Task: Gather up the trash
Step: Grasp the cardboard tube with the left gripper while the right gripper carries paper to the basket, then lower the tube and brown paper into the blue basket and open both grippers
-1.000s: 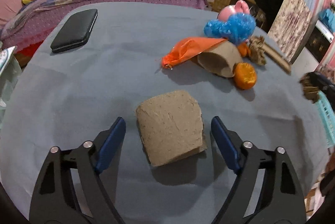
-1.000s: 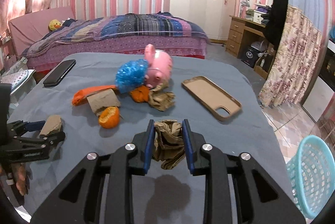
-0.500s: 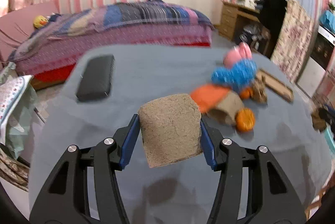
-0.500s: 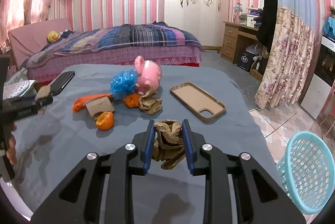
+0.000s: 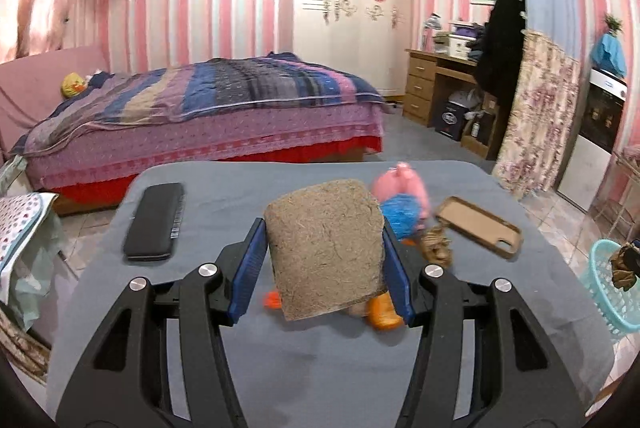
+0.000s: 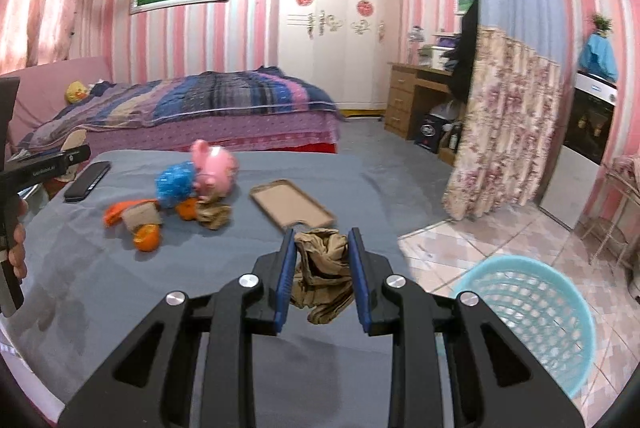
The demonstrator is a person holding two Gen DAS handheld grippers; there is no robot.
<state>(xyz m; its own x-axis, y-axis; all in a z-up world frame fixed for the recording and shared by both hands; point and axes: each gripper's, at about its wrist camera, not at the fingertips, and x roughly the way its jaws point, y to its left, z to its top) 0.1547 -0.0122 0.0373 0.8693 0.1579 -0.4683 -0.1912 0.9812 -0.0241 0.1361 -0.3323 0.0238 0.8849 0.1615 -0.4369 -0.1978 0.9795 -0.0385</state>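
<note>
My left gripper point(image 5: 324, 260) is clamped on a rough brown cardboard piece point(image 5: 326, 248), filling the centre of the left frame above the grey table point(image 5: 340, 380); my right gripper point(image 6: 322, 278) pinches a crumpled tan wrapper point(image 6: 322, 270) at lower centre of the right frame; the turquoise basket point(image 6: 528, 320) sits on the floor at lower right; left of centre lie a pink pig toy point(image 6: 214, 168), a blue crinkled wad point(image 6: 176, 184), what looks like orange peel point(image 6: 146, 238), a phone case point(image 6: 292, 206) and a black case point(image 6: 86, 180).
</note>
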